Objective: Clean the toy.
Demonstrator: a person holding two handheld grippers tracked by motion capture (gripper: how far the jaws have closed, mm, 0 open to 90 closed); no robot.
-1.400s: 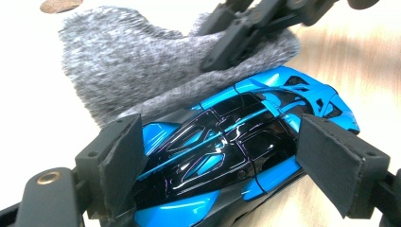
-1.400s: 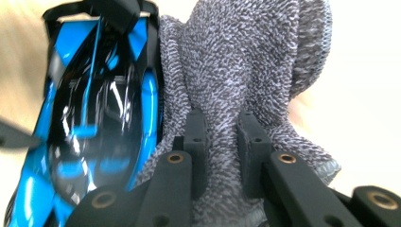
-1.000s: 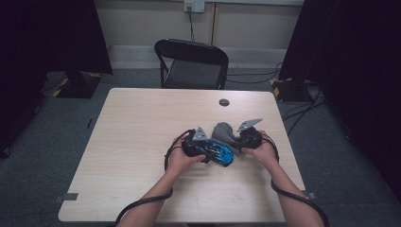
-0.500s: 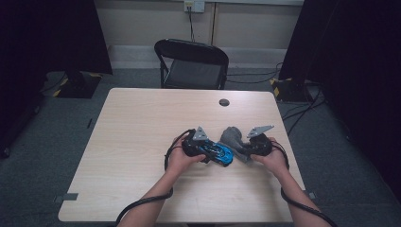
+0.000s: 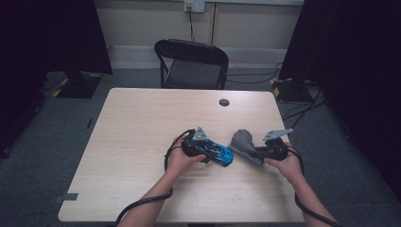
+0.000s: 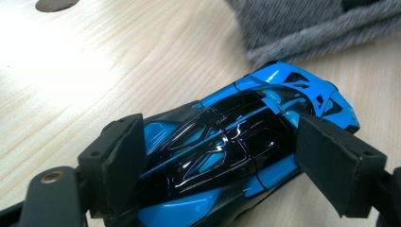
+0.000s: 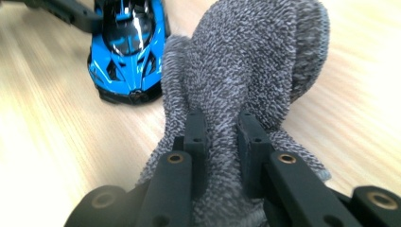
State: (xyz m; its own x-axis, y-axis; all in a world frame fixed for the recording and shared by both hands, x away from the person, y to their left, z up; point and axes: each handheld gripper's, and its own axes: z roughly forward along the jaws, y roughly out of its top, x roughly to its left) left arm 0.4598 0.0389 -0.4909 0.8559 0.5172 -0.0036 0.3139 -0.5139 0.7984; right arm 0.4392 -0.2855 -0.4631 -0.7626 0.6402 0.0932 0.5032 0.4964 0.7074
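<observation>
Since a second ago, the right gripper point(image 5: 253, 152) has drawn away to the right, taking the grey cloth point(image 5: 243, 144) off the blue toy car point(image 5: 218, 153); the two touched then and now lie just apart on the wooden table point(image 5: 142, 123). Its jaws are pinched together on a fold of the cloth, which bunches up ahead of them in the right gripper view. The left gripper point(image 5: 208, 152) has kept its place, jaws clamped on the car's sides, the car resting on the table near its middle. No writing can be read on the car. Both forearms come in from the near edge, hands wrapped over the gripper bodies.
</observation>
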